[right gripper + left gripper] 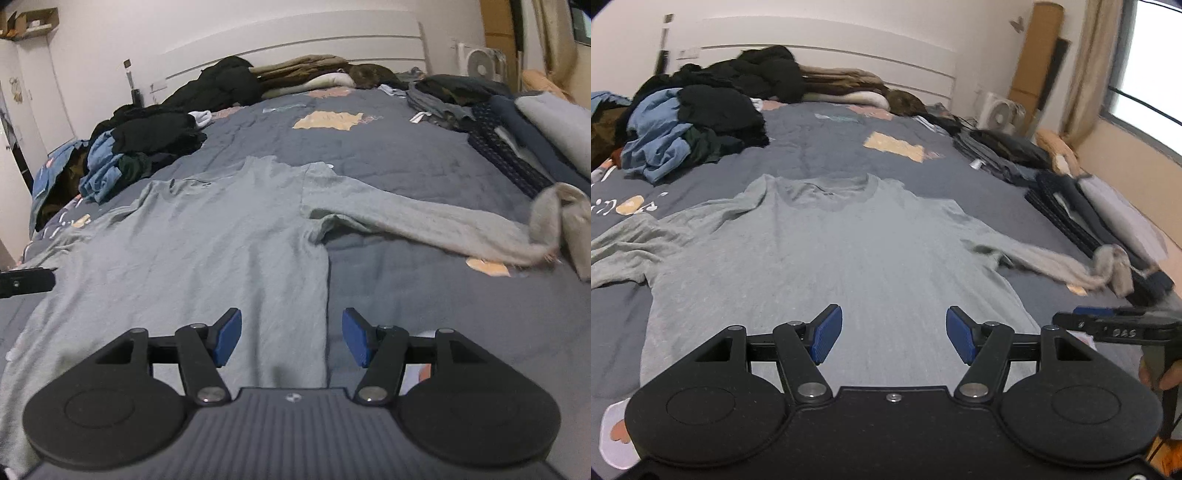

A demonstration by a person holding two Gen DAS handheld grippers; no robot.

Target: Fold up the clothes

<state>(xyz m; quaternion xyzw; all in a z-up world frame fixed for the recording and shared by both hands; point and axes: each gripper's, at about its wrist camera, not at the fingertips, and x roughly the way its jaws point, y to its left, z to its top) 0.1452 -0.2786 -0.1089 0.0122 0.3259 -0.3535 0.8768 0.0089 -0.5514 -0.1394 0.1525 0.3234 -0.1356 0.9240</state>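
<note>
Through the left wrist view, our left gripper point(894, 334) hung wide open and empty over the grey shirt point(827, 266), spread flat on the bed point(960, 192). Through the right, our right gripper point(291, 338) gaped empty astride the shirt's side edge; we judged an even grip best.

Right gripper point(291, 338) at bottom centre, blue pads spread wide, nothing between them, over the right side edge of a grey long-sleeved shirt point(207, 243) laid flat on the bed point(424, 155). Its sleeve point(424, 221) stretches toward right frame edge. Dark clothes pile point(147, 144) upper left. Left gripper point(26, 282) tip at left edge.
</note>
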